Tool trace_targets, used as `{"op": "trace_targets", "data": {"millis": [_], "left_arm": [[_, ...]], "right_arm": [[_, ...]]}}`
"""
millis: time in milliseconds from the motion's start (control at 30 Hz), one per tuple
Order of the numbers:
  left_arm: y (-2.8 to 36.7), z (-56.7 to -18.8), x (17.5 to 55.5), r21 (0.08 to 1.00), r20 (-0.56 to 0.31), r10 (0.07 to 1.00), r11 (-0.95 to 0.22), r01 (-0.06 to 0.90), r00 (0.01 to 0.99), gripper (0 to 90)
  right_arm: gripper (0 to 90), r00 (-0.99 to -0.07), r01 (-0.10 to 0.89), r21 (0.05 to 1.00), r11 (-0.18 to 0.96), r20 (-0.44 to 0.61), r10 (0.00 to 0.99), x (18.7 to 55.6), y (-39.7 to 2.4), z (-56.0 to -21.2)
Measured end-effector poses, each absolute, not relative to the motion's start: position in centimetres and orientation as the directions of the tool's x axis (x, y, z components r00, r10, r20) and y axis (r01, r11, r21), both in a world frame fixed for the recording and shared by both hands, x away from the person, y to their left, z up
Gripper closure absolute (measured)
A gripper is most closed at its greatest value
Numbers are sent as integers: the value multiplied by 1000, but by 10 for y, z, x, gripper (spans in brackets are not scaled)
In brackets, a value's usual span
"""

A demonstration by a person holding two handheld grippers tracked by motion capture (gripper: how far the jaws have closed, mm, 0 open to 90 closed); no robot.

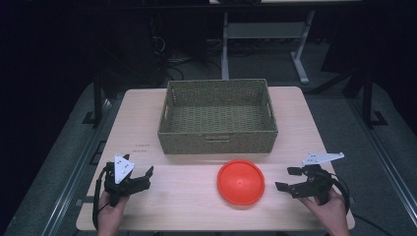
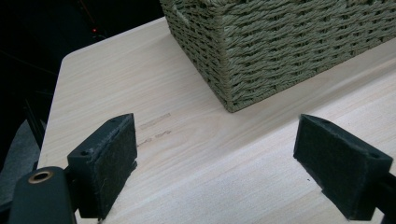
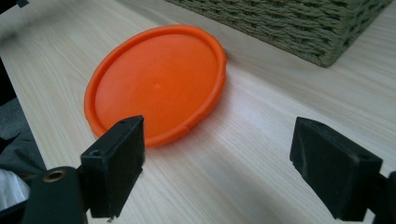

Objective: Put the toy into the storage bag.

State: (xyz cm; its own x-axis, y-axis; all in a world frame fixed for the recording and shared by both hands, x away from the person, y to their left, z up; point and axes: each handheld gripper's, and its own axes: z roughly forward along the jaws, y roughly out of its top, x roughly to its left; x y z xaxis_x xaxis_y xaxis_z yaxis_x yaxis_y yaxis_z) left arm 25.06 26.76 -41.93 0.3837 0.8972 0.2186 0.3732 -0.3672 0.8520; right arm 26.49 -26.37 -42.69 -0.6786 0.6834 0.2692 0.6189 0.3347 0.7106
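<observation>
High view: orange disc (image 1: 241, 181) flat on the table (image 1: 192, 206), near the front edge, just in front of the basket (image 1: 218, 116) but not touching it. Basket empty, standing at the middle of the far half. Left hand-held gripper (image 1: 143, 177) low at the front left, jaws apart, nothing between them, well apart from the disc. Right hand-held gripper (image 1: 288, 178) at the front right, also open and empty, pointing towards the disc from near its right side.

Left gripper view: jaws wide apart over bare table (image 2: 210, 158); one corner of the basket (image 2: 280, 46) ahead, a little to the right. No contact with anything.

Right gripper view: disc (image 3: 156, 84) ahead and to the left, its raised rim close to the left jaw, not yet between the jaws. Basket wall (image 3: 299, 28) behind it.

Probable step in hand: approach of the right hand-held gripper to the disc, for moving it into the basket. Good to come in low and level, with one jaw above the rim and one below, since a flat disc gives no side to pinch. Better to take the near right edge, with a firm closing only after the rim sits deep between the pads. Risk of pushing the disc away across the smooth table if touched too early.
</observation>
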Motion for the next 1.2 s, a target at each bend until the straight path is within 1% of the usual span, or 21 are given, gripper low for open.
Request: {"op": "trace_targets", "data": {"millis": [133,533,700,833,967,1033,1200], "left_arm": [[268,-419,251,851,221,897,-370,373,384,129],[267,-420,251,852,219,897,-367,373,383,129],[266,-419,251,849,225,892,-377,372,391,129],[266,-420,251,849,223,893,-375,372,391,129],[266,-419,251,850,225,893,-375,370,389,129],[266,-419,251,851,223,894,-373,370,388,129],[265,-419,251,851,224,893,-374,368,390,129]], "right_arm": [[169,-684,617,703,354,256,683,269,-255,-425],[169,-703,611,698,375,260,661,282,-241,-418],[172,-704,627,668,400,265,659,288,-231,-417],[173,-717,619,656,431,249,651,293,-223,-418],[174,-724,620,647,444,253,642,298,-217,-418],[192,-730,619,650,440,271,628,300,-215,-419],[196,-723,634,632,446,281,631,306,-211,-423]]}}
